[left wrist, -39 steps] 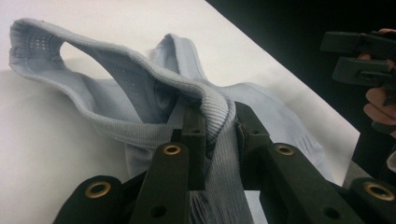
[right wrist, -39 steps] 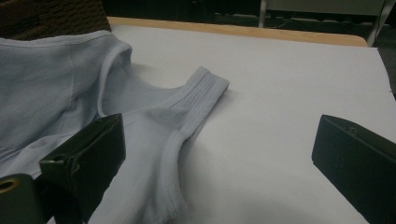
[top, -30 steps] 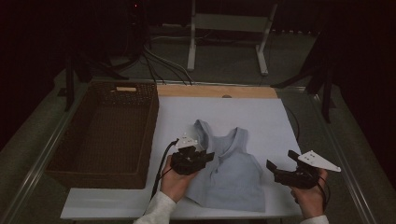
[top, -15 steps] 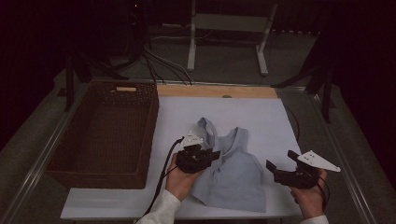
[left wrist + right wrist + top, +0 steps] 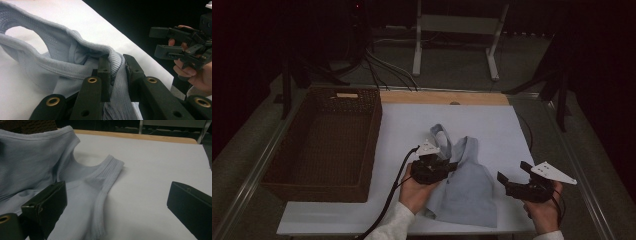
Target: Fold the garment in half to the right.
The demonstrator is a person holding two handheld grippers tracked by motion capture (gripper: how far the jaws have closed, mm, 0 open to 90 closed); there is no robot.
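A small, soft, light blue sleeveless top (image 5: 467, 190) lies on the white sheet (image 5: 492, 125) that covers the table. In the high view it sits a little below the middle, toward 6 o'clock.

The left gripper (image 5: 451, 167) is at the top's 9 o'clock side. Its two black jaws are close together and pinch a fold of the blue cloth. In the left gripper view the ribbed edge of the top (image 5: 75, 57) bunches up right between the jaws, and one arm hole loops away toward 10 o'clock.

The right gripper (image 5: 513, 176) is at the top's 3 o'clock side, just past its edge, and a hand (image 5: 542, 212) holds it from below. Its jaws are wide apart with nothing between them. In the right gripper view the top (image 5: 37, 162) spreads from 9 o'clock to the middle, and the bare white sheet fills the gap between the jaws.

A dark brown woven basket (image 5: 277, 167) with a box shape stands at 9 o'clock of the sheet, touching its edge. A light wooden strip (image 5: 442, 97) runs along the sheet's far side at 12 o'clock.
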